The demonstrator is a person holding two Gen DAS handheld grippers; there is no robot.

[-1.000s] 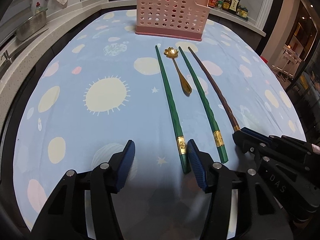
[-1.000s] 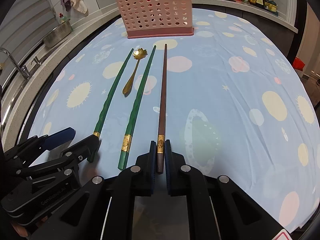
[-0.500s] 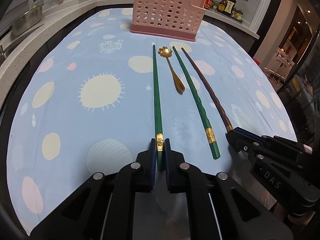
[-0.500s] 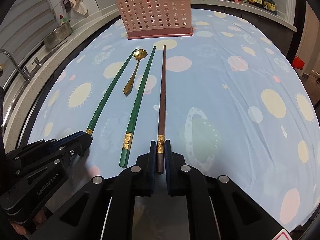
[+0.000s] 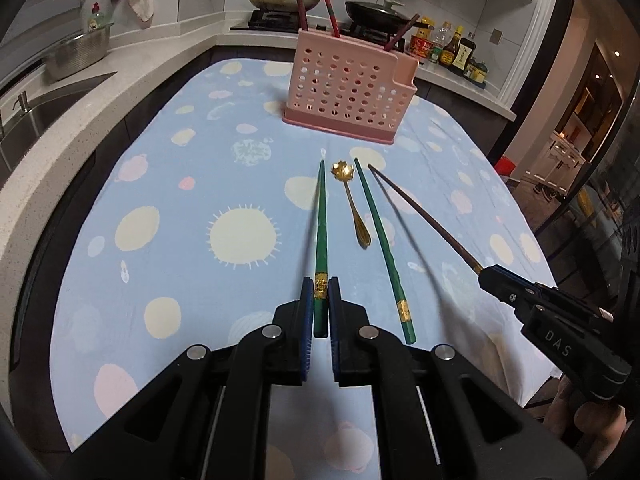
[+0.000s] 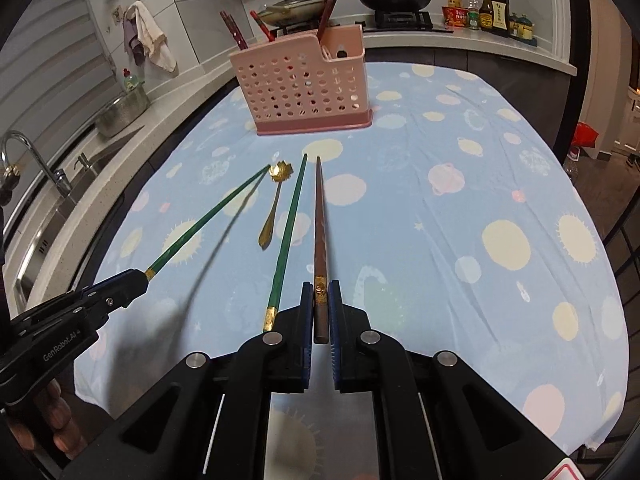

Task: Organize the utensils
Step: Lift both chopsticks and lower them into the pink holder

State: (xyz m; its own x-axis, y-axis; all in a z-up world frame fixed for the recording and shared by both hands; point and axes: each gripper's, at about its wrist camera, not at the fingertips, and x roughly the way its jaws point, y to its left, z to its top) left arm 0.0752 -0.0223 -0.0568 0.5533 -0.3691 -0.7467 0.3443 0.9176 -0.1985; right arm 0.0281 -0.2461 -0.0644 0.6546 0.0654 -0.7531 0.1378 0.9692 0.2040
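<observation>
My left gripper [image 5: 320, 286] is shut on a green chopstick [image 5: 321, 224] near its gold band and holds it off the tablecloth, its shadow below it. My right gripper [image 6: 321, 289] is shut on a brown chopstick [image 6: 319, 224], also lifted. A second green chopstick [image 5: 382, 248] and a gold flower spoon [image 5: 352, 204] lie on the cloth between the two held sticks. A pink perforated utensil holder [image 5: 348, 88] stands at the far end with several red chopsticks in it. The left gripper also shows in the right wrist view [image 6: 132, 282].
The table carries a blue cloth with suns and planets [image 5: 168, 208]. A sink and counter [image 6: 60, 184] run along the left. A stove with pans [image 5: 360, 12] and sauce bottles [image 6: 488, 10] lie behind the holder.
My left gripper closed on the green chopstick and then lifted it. My right gripper lifted the brown chopstick. Both wrist views now sit higher above the table.
</observation>
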